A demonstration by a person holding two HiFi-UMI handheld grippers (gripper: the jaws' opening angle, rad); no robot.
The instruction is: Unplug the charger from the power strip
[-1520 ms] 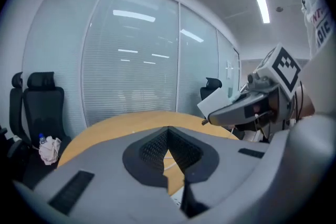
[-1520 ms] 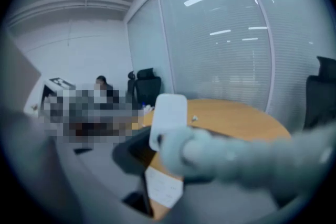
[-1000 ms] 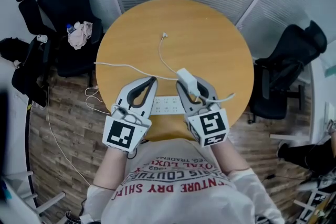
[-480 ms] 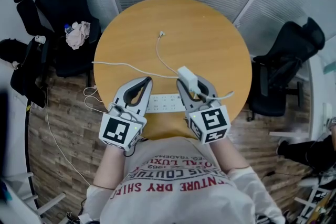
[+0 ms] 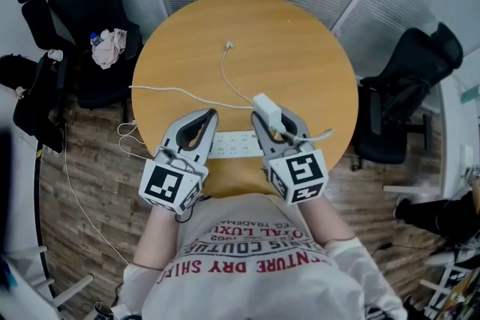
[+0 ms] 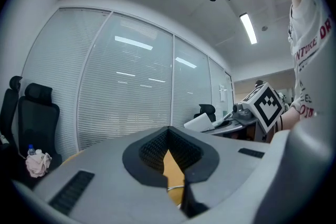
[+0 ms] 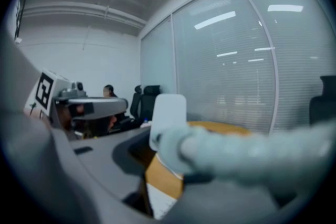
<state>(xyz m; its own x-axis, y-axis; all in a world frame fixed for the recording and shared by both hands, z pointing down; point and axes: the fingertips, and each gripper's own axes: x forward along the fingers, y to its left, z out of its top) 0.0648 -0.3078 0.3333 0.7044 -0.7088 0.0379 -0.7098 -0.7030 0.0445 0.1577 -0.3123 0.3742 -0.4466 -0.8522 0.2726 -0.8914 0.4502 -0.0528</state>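
A: Looking over the round surface [image 5: 300,64], why does the power strip [image 5: 236,145] lie so near the person's edge?

B: Likely so that both claws can reach it easily. It lies flat and crosswise in front of the person, between the two of them.

A: And the left claw [image 5: 212,115]?

B: Its jaws are closed tip to tip on nothing (the left gripper view shows only bare wood through the hollow behind the tips). It sits level at the strip's left end. I read that as a brace against the strip lifting, though I cannot tell whether it touches.

A: The right claw [image 5: 276,120]?

B: It is partly open, with its jaws clamped on the white charger [image 5: 266,110] from both sides, a grip suited to a straight pull. The charger looks clear of the strip, just beyond its right end. Its prongs are hidden.

A: Which way does it point?

B: Its long axis follows the claw's own line, away from the person and slightly left. The cable [image 5: 223,75] leaves the far end, so the prongs presumably face back toward the strip.
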